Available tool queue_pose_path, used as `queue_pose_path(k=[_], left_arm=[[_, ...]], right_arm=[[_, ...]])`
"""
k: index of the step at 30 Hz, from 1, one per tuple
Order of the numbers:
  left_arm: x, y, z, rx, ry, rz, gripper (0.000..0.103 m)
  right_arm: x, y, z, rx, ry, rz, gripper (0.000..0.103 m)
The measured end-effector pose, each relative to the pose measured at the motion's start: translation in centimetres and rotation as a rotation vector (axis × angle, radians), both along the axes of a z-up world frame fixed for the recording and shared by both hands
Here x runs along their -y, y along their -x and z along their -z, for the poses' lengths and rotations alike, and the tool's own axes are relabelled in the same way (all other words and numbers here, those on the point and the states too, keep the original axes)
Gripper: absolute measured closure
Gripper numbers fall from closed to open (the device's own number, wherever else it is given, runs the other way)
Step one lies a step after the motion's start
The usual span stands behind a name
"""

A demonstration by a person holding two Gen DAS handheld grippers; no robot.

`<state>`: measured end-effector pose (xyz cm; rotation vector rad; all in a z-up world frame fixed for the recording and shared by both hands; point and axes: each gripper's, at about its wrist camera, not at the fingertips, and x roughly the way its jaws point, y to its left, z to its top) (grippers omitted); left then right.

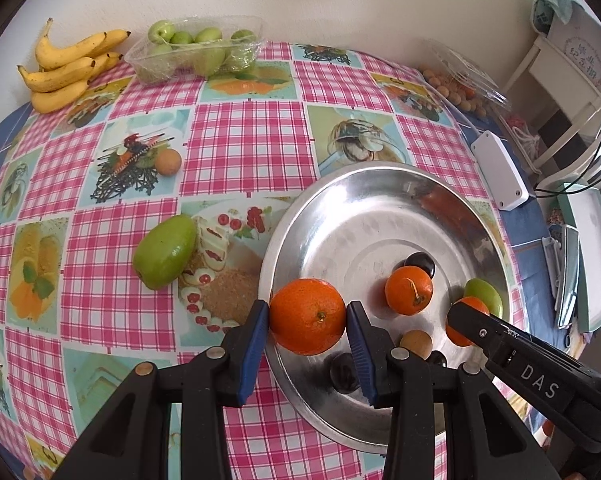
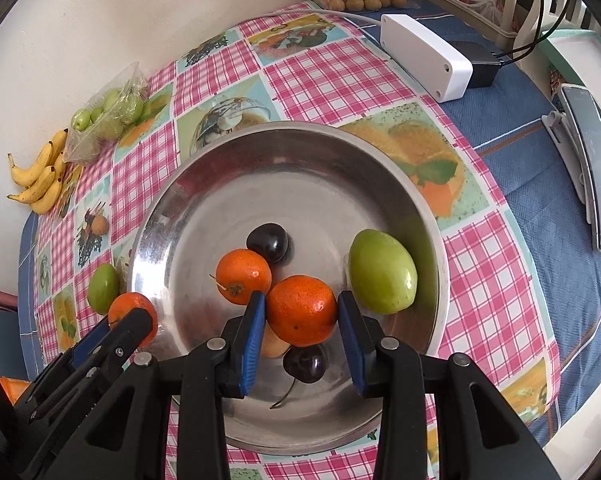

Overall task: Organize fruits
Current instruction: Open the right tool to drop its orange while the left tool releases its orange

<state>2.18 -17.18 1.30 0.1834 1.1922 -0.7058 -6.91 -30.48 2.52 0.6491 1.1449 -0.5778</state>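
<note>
A steel plate sits on the checked tablecloth. My left gripper is shut on an orange held over the plate's left rim. My right gripper is shut on another orange over the plate's near side; it also shows in the left wrist view. In the plate lie a third orange, a green fruit, dark cherries and a small tan fruit. A green fruit and a tan fruit lie on the cloth to the left.
Bananas and a clear tub of green fruits stand at the far left by the wall. A clear tub of tan fruits and a white box are at the far right. The table's right edge is close.
</note>
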Motion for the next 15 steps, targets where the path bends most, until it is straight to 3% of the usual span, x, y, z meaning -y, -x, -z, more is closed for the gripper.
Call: queue_pose_path(k=[15], left_arm=[[0.26,0.16,0.70,-0.016,-0.019,0.015,0.060]], right_arm=[[0.00,-0.05,0.51,-0.016,-0.012,0.002,0.064]])
